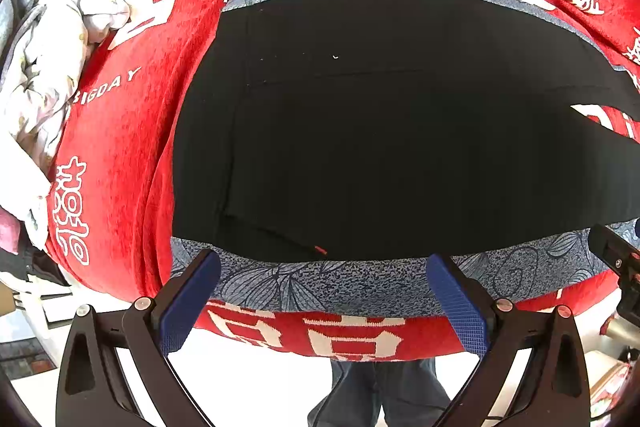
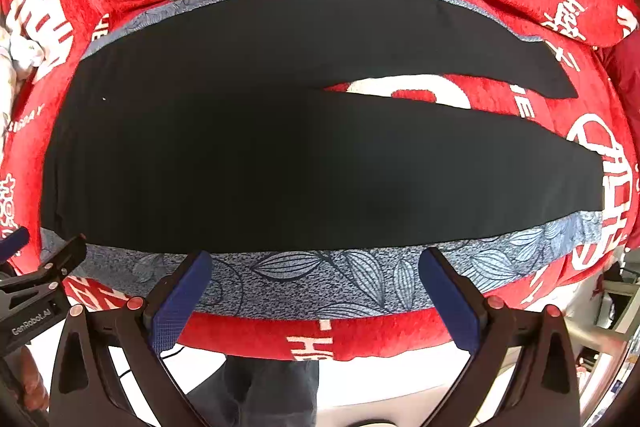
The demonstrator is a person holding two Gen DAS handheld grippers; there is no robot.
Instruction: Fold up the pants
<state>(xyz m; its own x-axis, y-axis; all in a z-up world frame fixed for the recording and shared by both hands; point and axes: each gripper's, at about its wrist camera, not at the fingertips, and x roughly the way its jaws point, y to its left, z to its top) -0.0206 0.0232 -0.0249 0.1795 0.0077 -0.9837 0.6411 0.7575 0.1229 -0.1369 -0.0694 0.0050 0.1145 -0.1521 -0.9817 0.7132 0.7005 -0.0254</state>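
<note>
While the pants (image 1: 400,131) lie spread flat and unfolded, both grippers hover at the near edge with nothing in them, so I judge the work to be at its very start: the approach before the first grasp. At far left a crumpled pale cloth (image 1: 52,39) sits on the red blanket (image 1: 132,131), well clear of the pants. Next comes the waist end, its near corner resting on a grey leaf-print mat (image 1: 304,283) that shows as a border along the near and far sides of the black fabric. The left gripper (image 1: 324,303) hangs just short of that border, its blue-padded jaws wide apart, holding nothing and touching nothing that I can see. Moving right, the right gripper (image 2: 316,299) stands likewise spread wide and empty, just short of the mat (image 2: 320,287), facing the middle of the near leg. Further right the two legs part in a narrow V with blanket (image 2: 412,93) showing between them, and the pants (image 2: 260,155) end in the hems near the right edge of the blanket. For a lengthwise fold, the next move probably calls for each gripper to dip to the near edge, pinch only the black fabric and not the mat below, then carry the near leg over onto the far one, both lifting together so the cloth does not drag or bunch.
</note>
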